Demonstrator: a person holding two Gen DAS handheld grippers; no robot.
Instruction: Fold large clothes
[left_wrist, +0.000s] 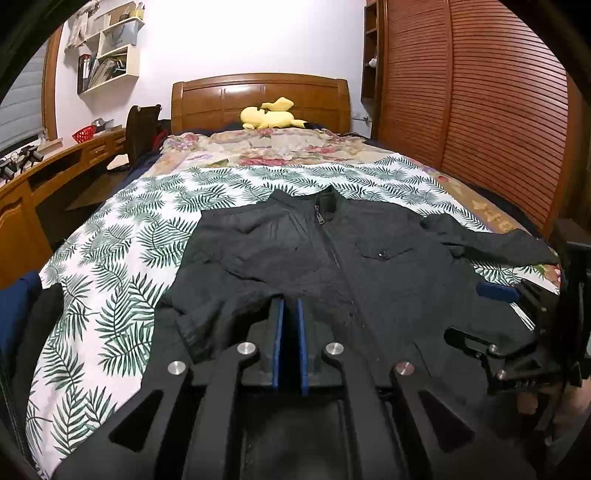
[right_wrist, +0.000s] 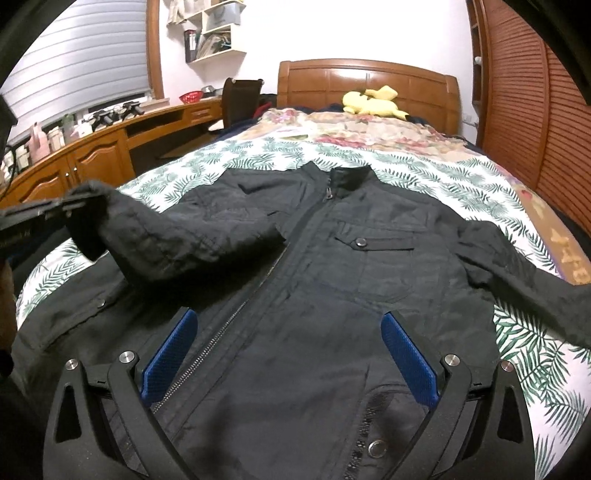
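A dark zipped jacket (right_wrist: 332, 266) is spread front-up on the bed (left_wrist: 122, 258), just ahead of both pairs of fingers. The left gripper (left_wrist: 290, 310) is seen nearly closed, and in the right wrist view the jacket's sleeve (right_wrist: 177, 236) is pinched between its fingers and lifted across the chest. The right gripper (right_wrist: 288, 332) is held wide open above the jacket's lower front, with nothing gripped.

A: Matt, creased cloth is seen on the dark jacket (right_wrist: 369, 280), with a metal zip.

B: Glossy varnished wood is shown on the headboard (left_wrist: 258, 96); ribbed blue pads (right_wrist: 410, 354) are borne on matt black plastic.
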